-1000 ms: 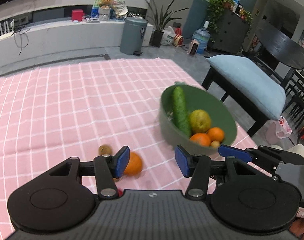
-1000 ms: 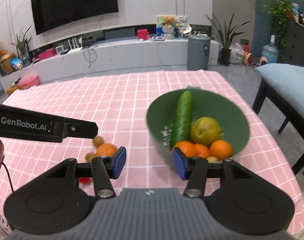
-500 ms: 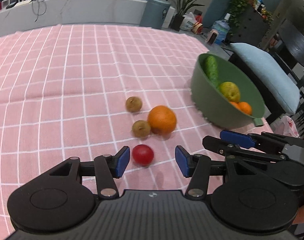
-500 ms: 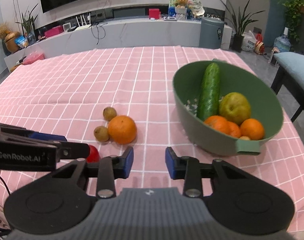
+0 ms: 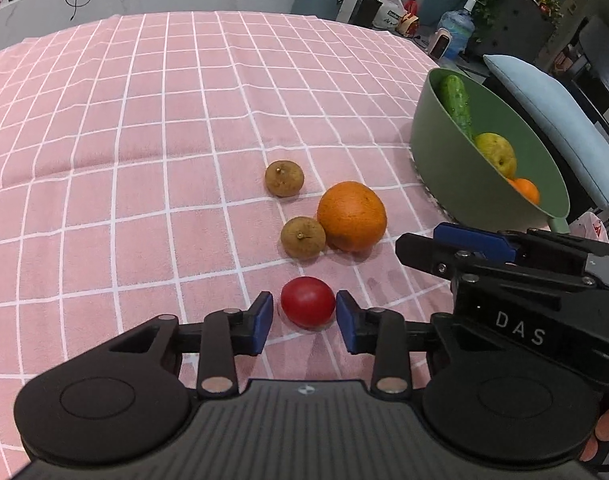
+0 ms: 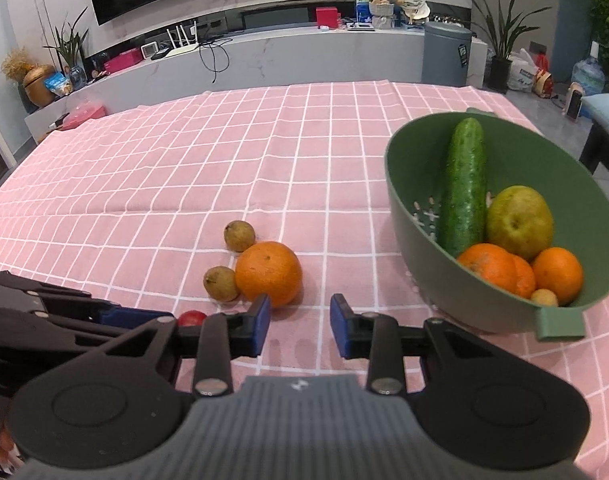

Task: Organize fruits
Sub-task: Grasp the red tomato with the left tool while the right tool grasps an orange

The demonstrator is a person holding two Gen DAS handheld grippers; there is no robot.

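My left gripper (image 5: 304, 317) sits low over the desk (image 5: 144, 128) with its jaws narrowed around the red tomato (image 5: 307, 307); they have just been closing, the right pad looks to be touching the fruit and the left pad shows a thin gap, so I cannot call it a firm hold; the tomato rests on the pink checked cloth between the pads. Just beyond it lies the large orange (image 5: 351, 216), with one small brown fruit (image 5: 303, 237) touching its left side and a second brown fruit (image 5: 284, 178) a little farther back, apart from both. My right gripper (image 6: 300, 330) hangs over bare cloth just in front of that orange, its jaws narrow and with nothing between them; its left pad stands just beside the orange without gripping it. The green bowl (image 6: 416, 216) stands on the right of the desk, tipped toward me, and holds a cucumber (image 6: 466, 188) leaning along its wall, a yellow-green pear (image 6: 520, 222), several small oranges (image 6: 556, 275) and a tiny pale fruit at the rim. From the left camera the right gripper's arm crosses the lower right, between the orange and the bowl.
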